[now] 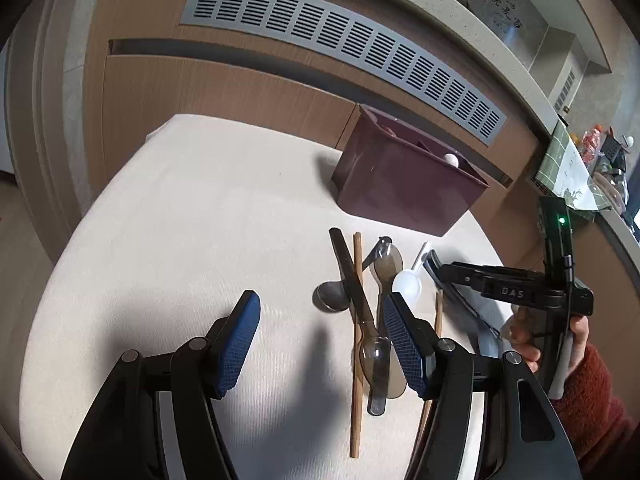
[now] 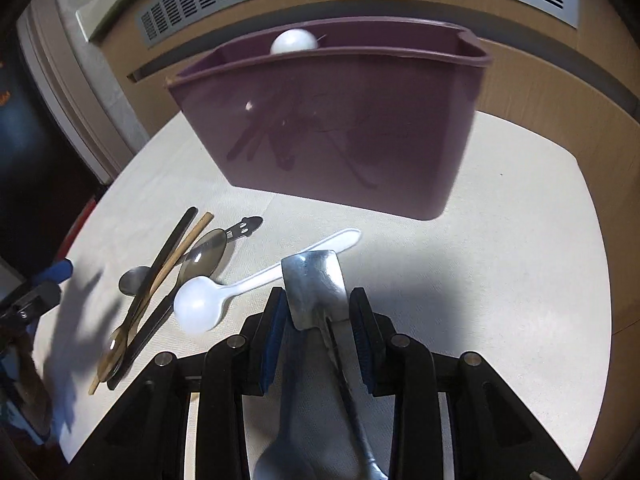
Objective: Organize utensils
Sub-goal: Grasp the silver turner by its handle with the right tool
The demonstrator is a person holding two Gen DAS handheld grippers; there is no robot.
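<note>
**Utensils on the desk, one in the right claw**

Left wrist view. Left claw (image 1: 320,334) hangs over the desk (image 1: 180,220) with its blue-padded fingers (image 1: 240,344) wide apart, holding nothing. Loose pile just right of centre: one steel spoon (image 1: 332,296), one flat black piece (image 1: 350,276) across it, two clear smoky plastic spoons (image 1: 386,266), one white plastic spoon (image 1: 407,285), and wooden chopsticks (image 1: 356,360), two showing, the second half hidden behind the right finger. One purple bin (image 1: 404,188) stands at the far right of the desk, a white round spoon bowl (image 1: 571,159) peeking over its rim. The right claw (image 1: 448,276) comes in from the right, held in a hand (image 1: 576,344) with a red sleeve.

Right wrist view. Right claw (image 2: 318,316) is closed on a shiny flat metal utensil (image 2: 316,280), broad end pointing far, its handle running back between the fingers. The white plastic spoon (image 2: 240,284) lies just left of it, its handle passing behind the metal piece. The pile sits at the near left; the purple bin (image 2: 332,120) stands beyond, dark utensil shapes showing through its wall.
</note>
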